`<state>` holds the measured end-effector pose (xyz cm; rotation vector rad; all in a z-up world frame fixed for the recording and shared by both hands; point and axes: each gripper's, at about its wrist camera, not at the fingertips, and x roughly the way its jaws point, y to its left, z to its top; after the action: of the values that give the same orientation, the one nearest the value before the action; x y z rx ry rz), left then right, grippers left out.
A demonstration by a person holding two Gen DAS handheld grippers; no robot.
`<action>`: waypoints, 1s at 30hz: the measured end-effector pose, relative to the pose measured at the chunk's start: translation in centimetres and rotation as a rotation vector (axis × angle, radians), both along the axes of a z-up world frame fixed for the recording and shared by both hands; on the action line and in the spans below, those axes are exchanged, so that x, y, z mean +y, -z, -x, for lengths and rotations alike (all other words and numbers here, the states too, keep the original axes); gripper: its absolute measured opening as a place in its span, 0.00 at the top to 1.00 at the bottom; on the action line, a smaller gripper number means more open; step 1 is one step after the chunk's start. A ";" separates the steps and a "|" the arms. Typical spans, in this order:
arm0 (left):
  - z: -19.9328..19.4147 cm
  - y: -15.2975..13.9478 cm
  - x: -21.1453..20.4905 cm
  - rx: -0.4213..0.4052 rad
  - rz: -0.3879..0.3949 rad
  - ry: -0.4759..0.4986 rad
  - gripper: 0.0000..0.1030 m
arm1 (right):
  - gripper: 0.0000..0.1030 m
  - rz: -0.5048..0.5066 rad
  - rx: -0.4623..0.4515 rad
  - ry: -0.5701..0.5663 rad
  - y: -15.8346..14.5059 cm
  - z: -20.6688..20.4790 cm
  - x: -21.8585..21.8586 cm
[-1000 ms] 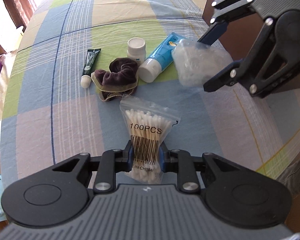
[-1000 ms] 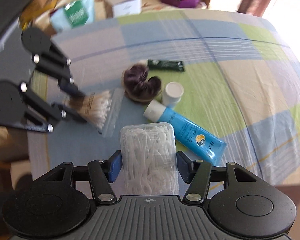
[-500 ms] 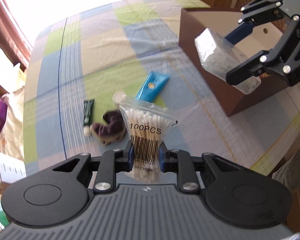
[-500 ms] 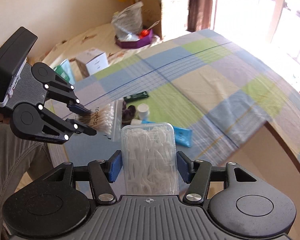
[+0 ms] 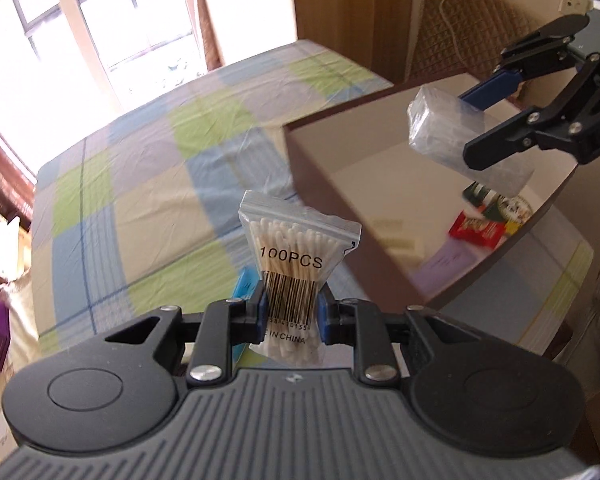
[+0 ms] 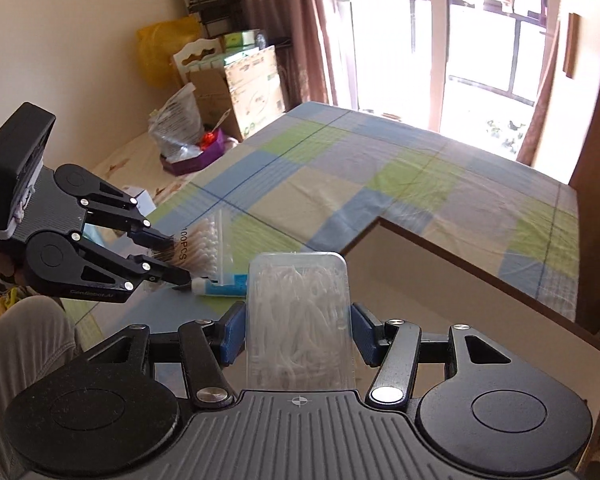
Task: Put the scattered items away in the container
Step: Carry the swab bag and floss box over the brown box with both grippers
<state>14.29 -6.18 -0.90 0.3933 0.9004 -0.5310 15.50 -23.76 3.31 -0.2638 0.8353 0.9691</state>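
Left hand-held gripper (image 5: 290,314) clamps swab bag (image 5: 296,264) beside box (image 5: 328,200) corner on bed (image 5: 140,200); right hand-held gripper (image 6: 296,338) pinches floss case (image 6: 300,320) above box. Risk: bag clips the rim, slips out.

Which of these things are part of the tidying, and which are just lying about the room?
Part of the job:
- bag of cotton swabs, gripped by the left gripper
- clear box of floss picks, gripped by the right gripper
- brown box, the container
- blue tube on the bed

Just lying about:
- cardboard boxes
- yellow bag
- purple tray
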 end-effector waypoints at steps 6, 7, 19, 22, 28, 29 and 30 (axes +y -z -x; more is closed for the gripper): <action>-1.0 -0.9 -4.7 -0.012 0.029 0.091 0.81 | 0.44 0.017 -0.011 0.095 0.1 -0.8 -4.1; -1.2 -0.8 -5.4 -0.009 0.030 0.103 0.81 | 0.44 0.027 -0.012 0.109 0.2 -0.8 -4.7; -4.4 1.8 -12.5 0.058 0.035 0.156 0.81 | 0.44 0.066 0.037 0.275 3.6 -3.0 -10.0; -5.8 3.2 -14.0 0.080 0.030 0.139 0.81 | 0.44 0.034 0.085 0.352 5.0 -4.5 -10.8; -8.8 6.2 -16.0 0.124 0.012 0.065 0.81 | 0.44 -0.039 0.156 0.530 8.0 -6.9 -11.2; -9.3 6.7 -16.2 0.133 0.009 0.048 0.81 | 0.44 -0.060 0.169 0.565 8.5 -7.2 -11.2; -9.7 7.2 -16.3 0.137 0.007 0.033 0.81 | 0.44 -0.077 0.182 0.601 9.0 -7.4 -11.2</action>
<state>23.99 -22.50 -8.08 0.3694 1.0251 -0.5971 22.91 -34.94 -5.74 0.1443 0.9657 0.4606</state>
